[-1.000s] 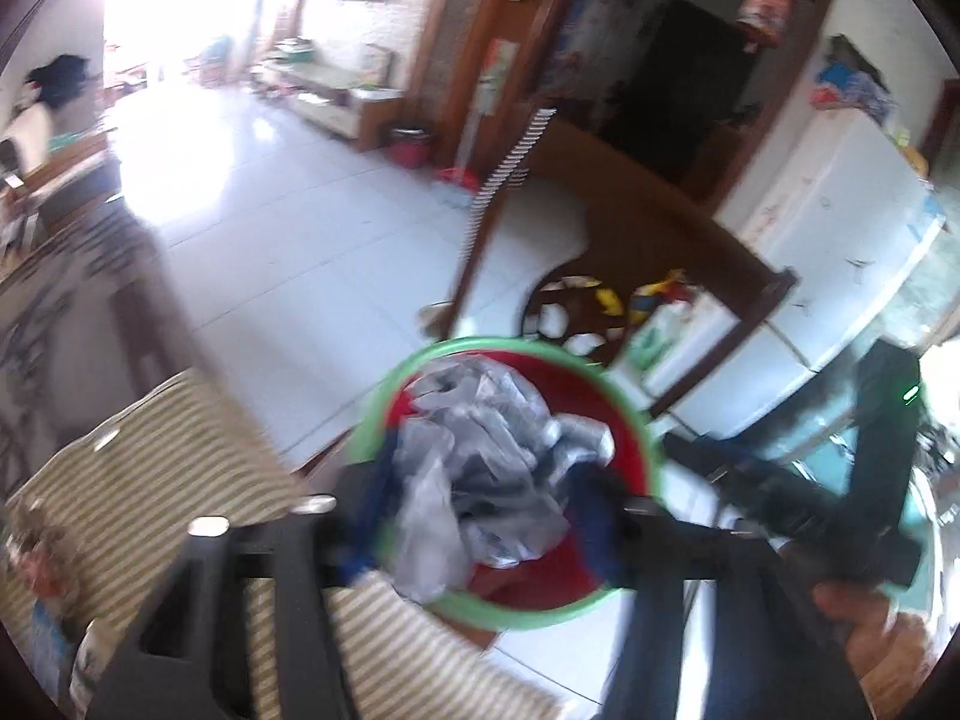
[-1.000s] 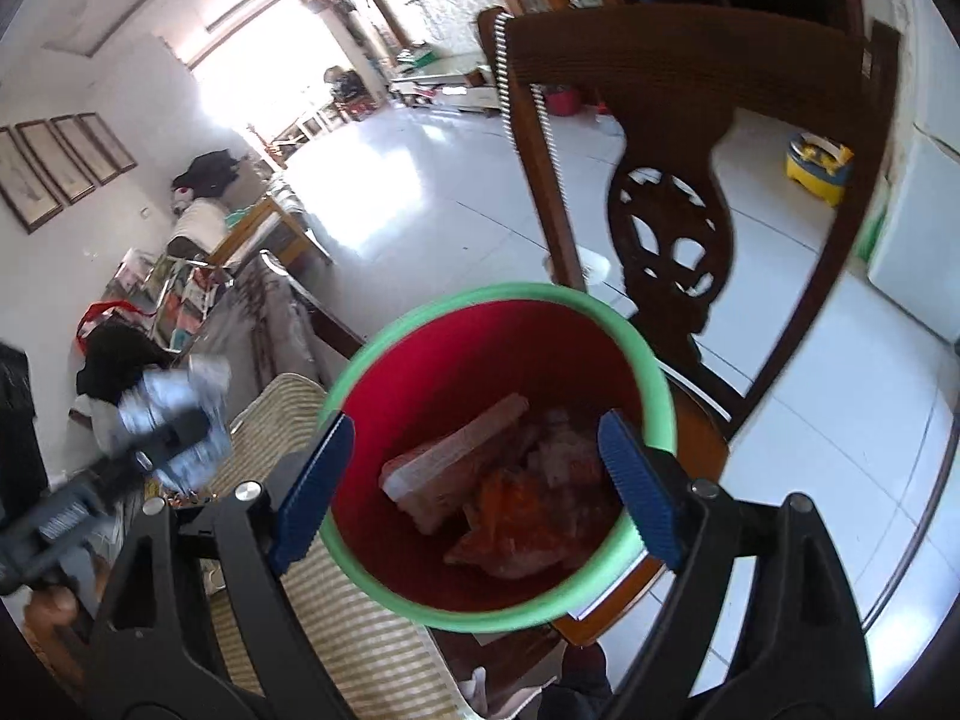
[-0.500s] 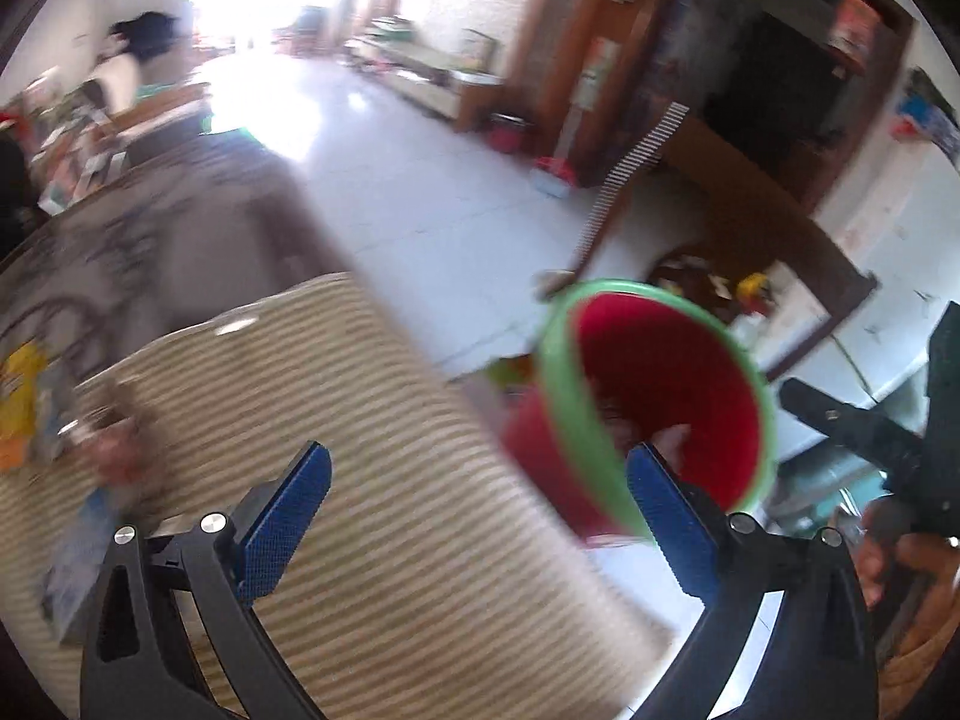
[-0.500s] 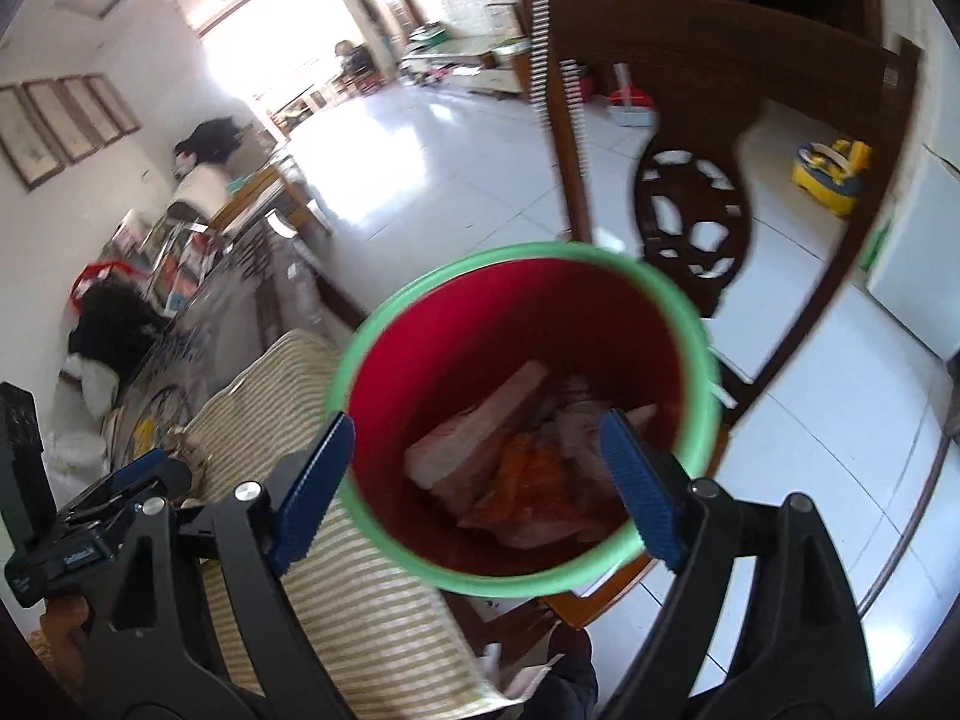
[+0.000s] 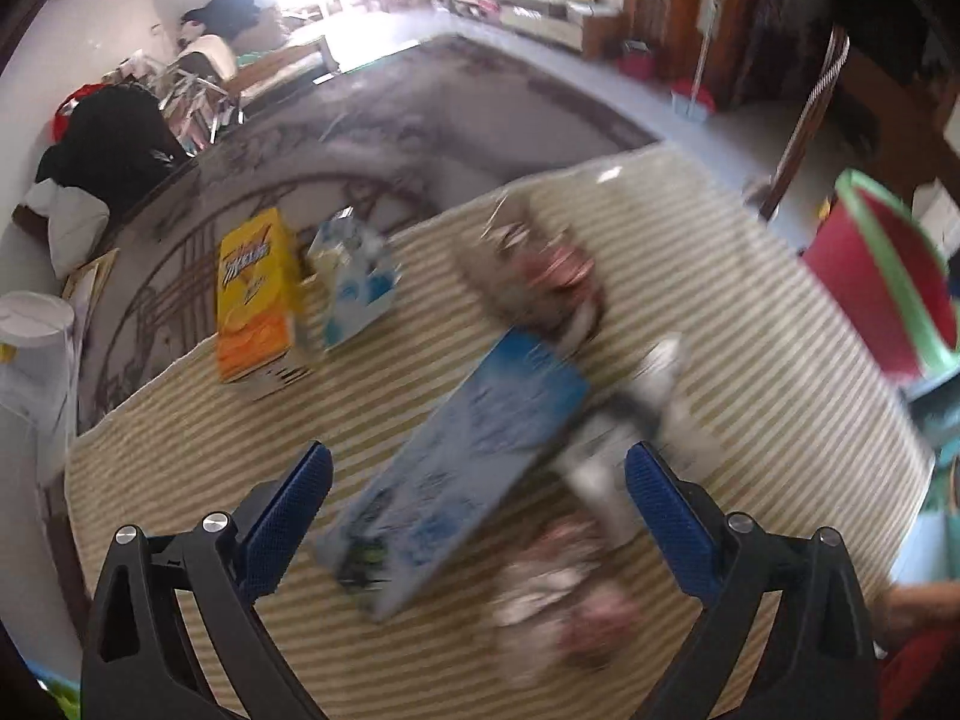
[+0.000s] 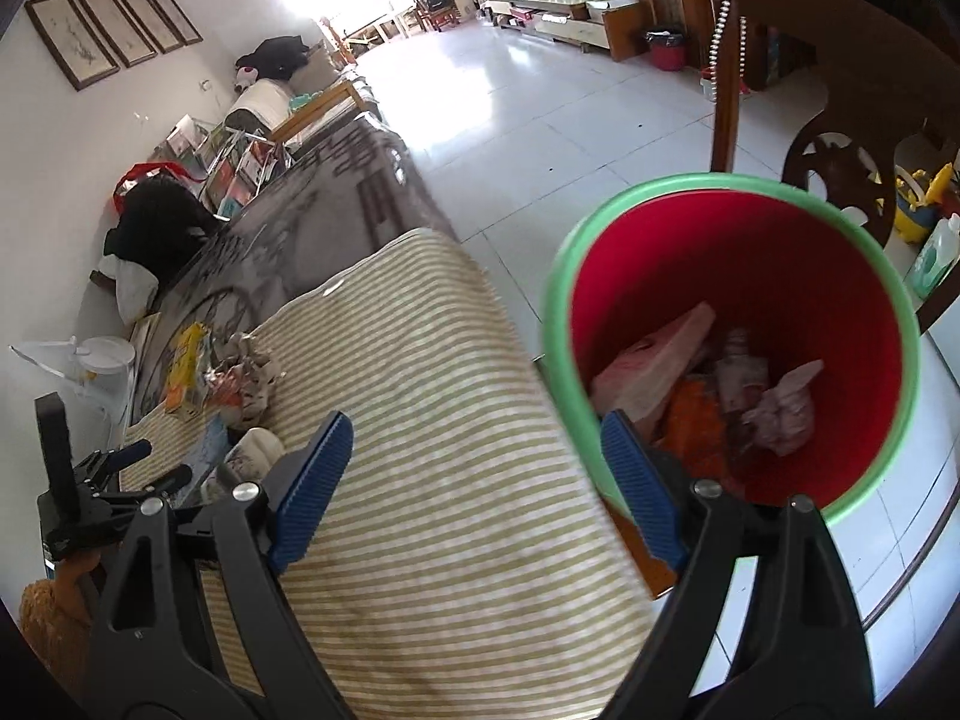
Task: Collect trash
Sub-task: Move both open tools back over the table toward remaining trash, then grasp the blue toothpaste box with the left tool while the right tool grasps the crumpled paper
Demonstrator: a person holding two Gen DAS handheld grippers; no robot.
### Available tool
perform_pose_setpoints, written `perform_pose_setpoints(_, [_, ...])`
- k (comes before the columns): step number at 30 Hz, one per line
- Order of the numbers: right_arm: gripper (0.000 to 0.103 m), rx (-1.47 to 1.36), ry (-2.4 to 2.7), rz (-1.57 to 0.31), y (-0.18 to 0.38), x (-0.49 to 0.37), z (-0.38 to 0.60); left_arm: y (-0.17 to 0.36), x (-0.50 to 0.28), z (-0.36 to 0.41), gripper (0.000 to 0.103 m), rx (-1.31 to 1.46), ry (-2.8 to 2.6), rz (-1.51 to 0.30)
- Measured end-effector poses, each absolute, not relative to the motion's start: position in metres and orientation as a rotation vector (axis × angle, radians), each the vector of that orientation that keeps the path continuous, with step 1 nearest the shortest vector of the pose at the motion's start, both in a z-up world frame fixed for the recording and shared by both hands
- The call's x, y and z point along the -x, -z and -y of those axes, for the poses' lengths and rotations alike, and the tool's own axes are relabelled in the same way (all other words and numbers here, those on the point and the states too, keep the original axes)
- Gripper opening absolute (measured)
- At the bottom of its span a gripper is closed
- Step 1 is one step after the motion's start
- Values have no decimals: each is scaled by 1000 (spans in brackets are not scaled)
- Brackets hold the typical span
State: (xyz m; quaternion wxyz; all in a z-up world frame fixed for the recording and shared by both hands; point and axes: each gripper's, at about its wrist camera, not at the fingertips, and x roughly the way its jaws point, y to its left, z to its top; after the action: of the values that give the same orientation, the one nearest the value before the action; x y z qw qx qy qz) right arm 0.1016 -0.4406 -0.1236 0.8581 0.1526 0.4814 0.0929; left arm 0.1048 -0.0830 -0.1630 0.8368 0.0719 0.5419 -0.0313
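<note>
My left gripper (image 5: 477, 459) is open and points down at the striped cloth (image 5: 750, 360). Below its jaws lies a flat blue box (image 5: 480, 420), untouched. Around it sit a yellow box (image 5: 255, 294), a white-and-blue carton (image 5: 354, 282), a crumpled wrapper (image 5: 546, 276) and a pinkish paper wad (image 5: 564, 606). The red bucket (image 5: 864, 276) with a green rim stands off to the right. My right gripper (image 6: 475, 426) is open and empty over the cloth's edge, left of the bucket (image 6: 750, 252), which holds several scraps. The left gripper (image 6: 159, 461) shows at far left.
A dark patterned tabletop (image 5: 360, 120) extends beyond the cloth. A carved wooden chair (image 6: 840, 60) stands behind the bucket. A white container (image 5: 33, 324) sits at the table's far left. White tiled floor (image 6: 540, 90) lies beyond. A hand (image 5: 918, 606) shows at lower right.
The left gripper let go of a grey crumpled wad over the bucket, then swung left and down over the table's trash. The right gripper slid left, off the bucket's mouth.
</note>
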Motion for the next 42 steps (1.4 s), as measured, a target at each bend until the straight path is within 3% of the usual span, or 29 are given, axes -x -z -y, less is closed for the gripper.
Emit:
perform_pose_setpoints(13, [83,-261,-173,-1016,120,-74,360,198,-122,66,88,-126,261,-1216])
perform_pose_setpoints(16, [83,-267,-175,-1023,122,-66,347,202,-121,62,76,-112,265,-1205])
perform_pose_setpoints(18, [83,-265,-175,-1025,122,-62,338,206,-118,57,58,-90,264,-1207])
perform_pose_setpoints(22, [83,-258,-180,-1023,119,-55,321,204,-105,41,49,-35,223,-1199])
perform_pose_setpoints(32, [83,-223,-278,-1096,139,-67,262,198,-49,-26,50,95,39,-1182])
perform_pose_setpoints(34, [83,-224,-312,-1120,147,-75,246,195,-43,-31,55,104,35,-1163])
perform_pose_setpoints(35, [83,-221,-320,-1127,150,-76,241,192,-41,-33,62,112,36,-1152])
perform_pose_setpoints(42, [83,-180,-298,-1183,176,-98,204,186,-31,-45,67,140,33,-1130])
